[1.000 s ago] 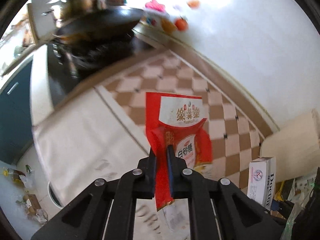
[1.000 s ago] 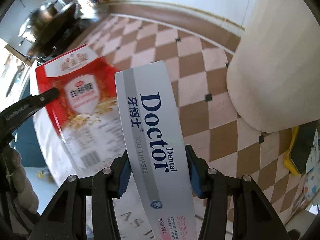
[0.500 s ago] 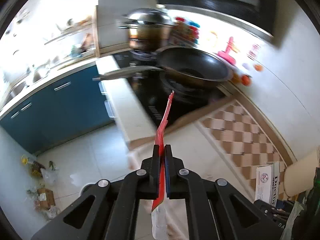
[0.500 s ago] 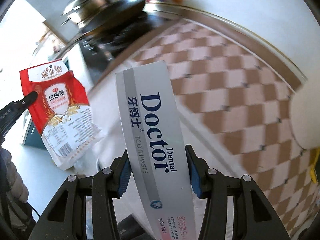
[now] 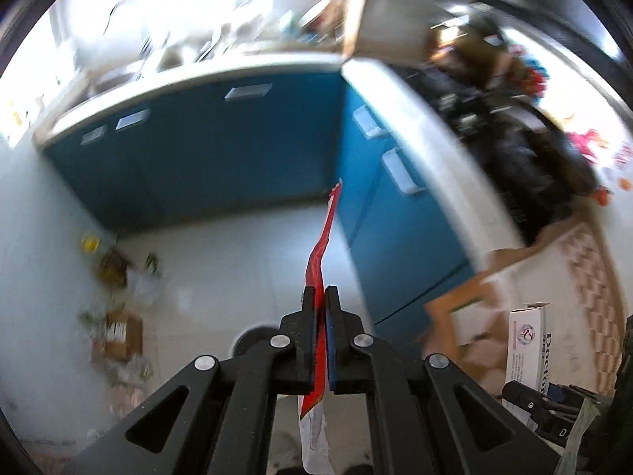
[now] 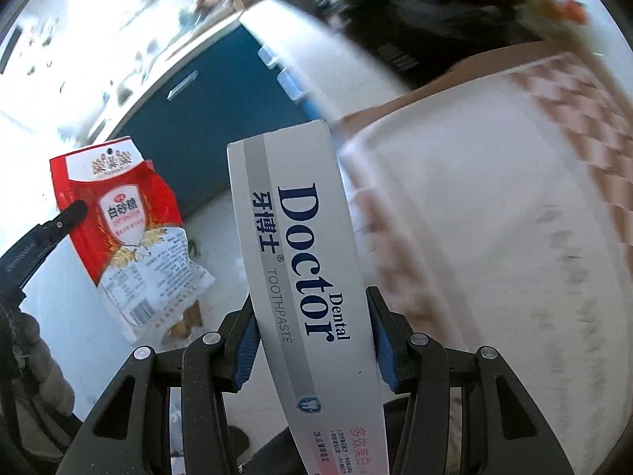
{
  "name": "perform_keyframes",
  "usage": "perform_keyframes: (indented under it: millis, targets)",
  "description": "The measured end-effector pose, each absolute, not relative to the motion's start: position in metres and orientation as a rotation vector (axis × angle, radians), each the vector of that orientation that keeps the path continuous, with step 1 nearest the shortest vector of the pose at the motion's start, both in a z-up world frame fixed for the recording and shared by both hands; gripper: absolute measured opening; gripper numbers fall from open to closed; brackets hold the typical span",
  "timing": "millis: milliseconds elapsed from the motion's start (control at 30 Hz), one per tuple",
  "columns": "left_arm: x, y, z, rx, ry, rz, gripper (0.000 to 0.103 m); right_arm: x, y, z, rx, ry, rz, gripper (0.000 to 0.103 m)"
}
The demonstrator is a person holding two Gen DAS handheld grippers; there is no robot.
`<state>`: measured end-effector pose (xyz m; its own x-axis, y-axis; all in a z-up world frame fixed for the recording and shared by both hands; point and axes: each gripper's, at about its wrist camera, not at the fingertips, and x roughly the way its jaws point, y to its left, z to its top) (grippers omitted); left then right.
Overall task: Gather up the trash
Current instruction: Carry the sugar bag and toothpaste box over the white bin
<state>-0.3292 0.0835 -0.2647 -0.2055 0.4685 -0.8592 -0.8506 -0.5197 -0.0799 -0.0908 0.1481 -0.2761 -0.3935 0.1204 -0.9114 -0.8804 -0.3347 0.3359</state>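
Observation:
My left gripper [image 5: 320,297] is shut on a red and white sugar bag [image 5: 322,245], seen edge-on in the left wrist view; in the right wrist view the bag [image 6: 126,217] shows flat at the left, with a left finger [image 6: 71,213] on it. My right gripper [image 6: 312,312] is shut on a white "Doctor Dental" toothpaste box [image 6: 304,261], which also shows in the left wrist view [image 5: 528,352] at the lower right. Both are held in the air beside the counter, over the floor.
Blue cabinets [image 5: 237,150] with a white counter edge [image 5: 435,158] stand ahead. Scattered rubbish and a small carton [image 5: 118,332] lie on the pale floor at the left. A round dark rim [image 5: 253,336] shows below the left gripper. The white cloth and checked mat [image 6: 494,217] lie to the right.
Both grippers have swung left, away from the checked counter and stove toward the blue cabinets and floor. Both still hold their items.

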Motion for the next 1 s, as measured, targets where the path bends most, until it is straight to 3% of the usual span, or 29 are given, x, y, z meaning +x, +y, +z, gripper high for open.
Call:
perform_keyframes:
  millis: [300,667,867,1000]
  targets:
    - [-0.44,0.065,-0.464,-1.521,0.439,1.874,0.001,-0.246,0.143,-0.442,-1.352,1.246,1.837,0.052]
    - [-0.485,0.05,-0.705,-1.901,0.362,1.733,0.001,-0.345,0.158,-0.69,-1.617,1.282,1.79,0.051]
    - [-0.484,0.045,-0.812,-2.081,0.394,1.62,0.001,-0.374,0.148,-0.764,-1.723,1.256,1.769,0.051]
    - [-0.498,0.053,-0.844,-2.108,0.404,1.619,0.002,-0.379,0.144,-0.802,-1.779,1.241,1.753,0.051]
